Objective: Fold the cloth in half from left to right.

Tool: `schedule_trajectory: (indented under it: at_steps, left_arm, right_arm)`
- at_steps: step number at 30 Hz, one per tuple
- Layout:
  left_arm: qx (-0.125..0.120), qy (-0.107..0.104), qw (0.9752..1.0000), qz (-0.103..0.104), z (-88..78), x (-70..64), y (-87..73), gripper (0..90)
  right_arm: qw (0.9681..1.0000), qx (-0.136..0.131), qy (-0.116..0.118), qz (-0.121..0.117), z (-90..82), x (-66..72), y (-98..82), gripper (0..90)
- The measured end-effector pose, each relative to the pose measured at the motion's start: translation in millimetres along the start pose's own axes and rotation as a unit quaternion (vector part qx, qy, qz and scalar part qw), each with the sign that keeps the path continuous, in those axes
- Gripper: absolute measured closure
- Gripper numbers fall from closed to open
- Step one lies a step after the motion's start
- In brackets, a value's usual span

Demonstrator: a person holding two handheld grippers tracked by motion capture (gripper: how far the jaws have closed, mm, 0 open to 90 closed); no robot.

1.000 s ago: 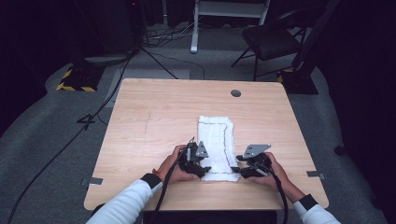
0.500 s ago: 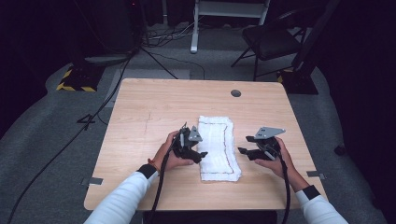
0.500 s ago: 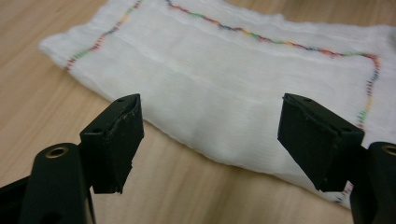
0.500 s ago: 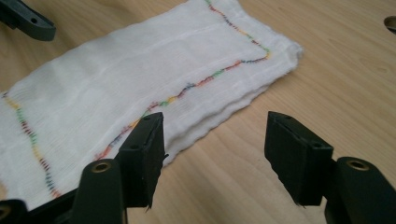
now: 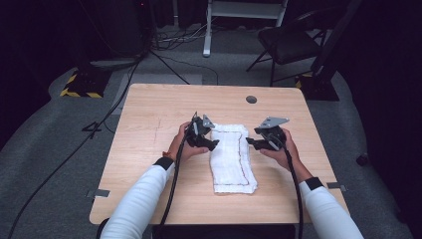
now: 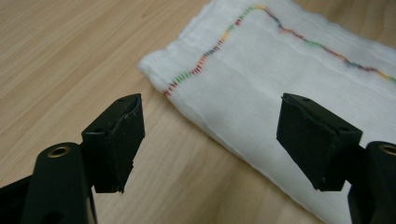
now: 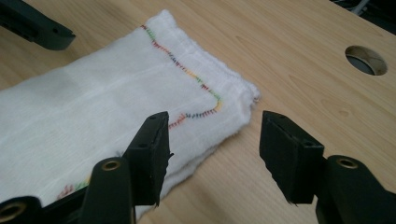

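Right now the folded white cloth with multicoloured stitching lies flat near the middle of the light wooden table, its long side running away from me. My left gripper hangs just beside the cloth's far left corner; in the left gripper view its jaws stand apart over that corner, nothing pressed between them, one jaw over bare wood and the other over the white fabric. My right gripper hangs just beside the cloth's far right corner. In the right gripper view its jaws are parted too, having just been closing a little, and they straddle the corner without pinching it: one jaw sits over the cloth, the other over the table beside it. Neither pair touches the cloth as far as I can tell. Beyond the cloth's far right corner a round hole shows in the table top.
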State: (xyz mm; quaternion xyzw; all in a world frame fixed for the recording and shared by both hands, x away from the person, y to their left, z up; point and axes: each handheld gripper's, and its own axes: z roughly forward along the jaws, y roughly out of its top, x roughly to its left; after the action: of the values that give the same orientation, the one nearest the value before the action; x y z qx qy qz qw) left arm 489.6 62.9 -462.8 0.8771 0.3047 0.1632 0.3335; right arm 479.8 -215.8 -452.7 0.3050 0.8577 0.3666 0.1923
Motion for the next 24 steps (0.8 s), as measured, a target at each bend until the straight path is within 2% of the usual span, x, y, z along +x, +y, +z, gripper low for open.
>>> schedule_trajectory:
  at_steps: [3, 9, 11, 16, 24]
  left_arm:
    - [0.001, 0.006, 0.9999, -0.013, 9.8, 7.5, 5.4, 24.4]
    - [0.012, 0.022, 0.9993, -0.029, 26.5, 18.6, 9.7, 26.6]
    - [0.012, 0.024, 0.9987, -0.044, 31.6, 22.9, 10.0, 26.8]
    - [0.013, 0.021, 0.9972, -0.07, 42.0, 31.6, 9.7, 26.6]
    - [0.019, 0.006, 0.996, -0.087, 52.8, 34.4, 6.7, 24.1]
  right_arm:
    - [0.9999, 0.006, -0.01, 0.003, 13.7, -5.5, 7.0, 44.1]
    - [0.9994, 0.009, -0.014, 0.031, 35.6, -16.9, 14.4, 44.9]
    - [0.9991, 0.013, -0.02, 0.036, 42.4, -19.8, 15.5, 45.1]
    - [0.9977, 0.023, -0.019, 0.061, 55.5, -26.9, 16.4, 45.1]
    - [0.9973, 0.041, -0.023, 0.057, 70.1, -23.0, 16.9, 45.1]
